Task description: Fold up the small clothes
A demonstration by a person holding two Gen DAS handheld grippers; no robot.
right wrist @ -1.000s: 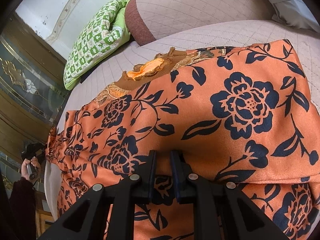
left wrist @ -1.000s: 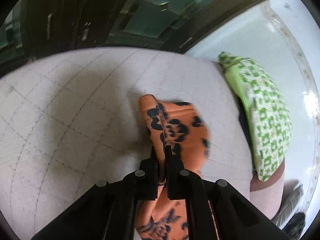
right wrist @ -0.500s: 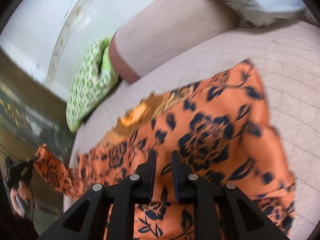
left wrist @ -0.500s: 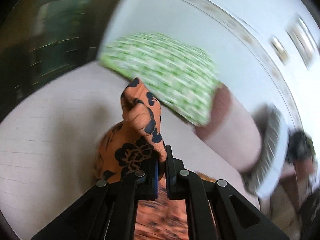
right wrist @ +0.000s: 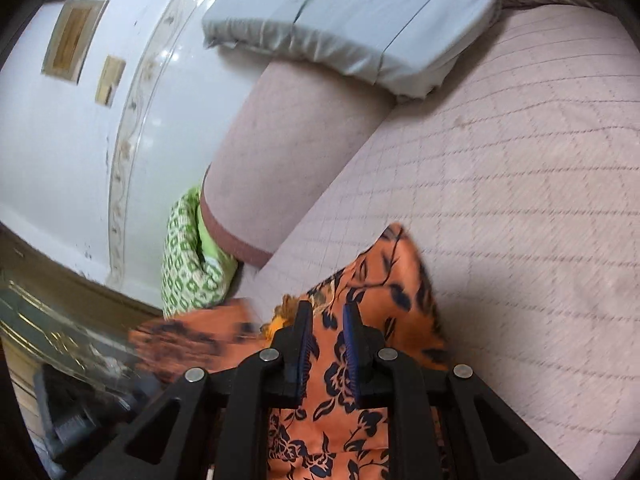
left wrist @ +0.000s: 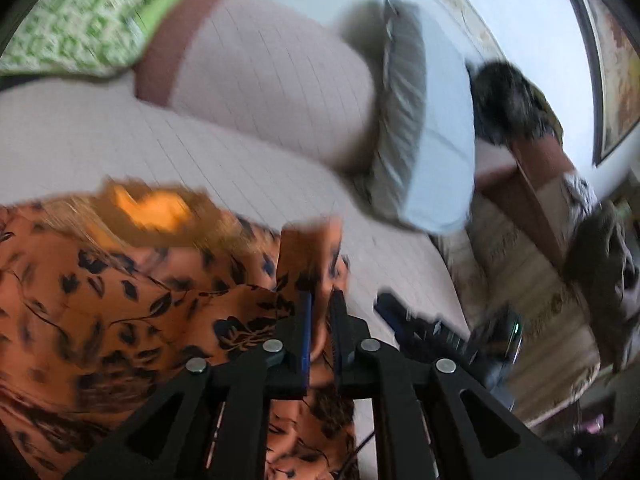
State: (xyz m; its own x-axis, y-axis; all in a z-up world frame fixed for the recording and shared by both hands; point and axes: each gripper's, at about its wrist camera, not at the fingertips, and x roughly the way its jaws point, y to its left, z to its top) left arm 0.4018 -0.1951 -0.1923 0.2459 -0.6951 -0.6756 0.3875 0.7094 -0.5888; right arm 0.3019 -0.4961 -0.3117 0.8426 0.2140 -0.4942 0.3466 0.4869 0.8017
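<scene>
Left gripper [left wrist: 320, 304]: jaws narrow, just been opening, a fold of the orange floral garment [left wrist: 132, 312] standing between them. Garment spreads toward 9 o'clock over the pink quilted bed [left wrist: 240, 176]. Right gripper [right wrist: 325, 314]: jaws narrow, same cloth [right wrist: 348, 400] running between them; whether pinched, cannot tell. Green patterned pillow [right wrist: 188, 256] at 10 o'clock, beside pink bolster [right wrist: 288, 148].

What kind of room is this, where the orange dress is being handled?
Most likely a home living room or bedroom: a quilted pink cushioned seat with a bolster, a green patterned pillow, and a framed picture on the wall.
</scene>
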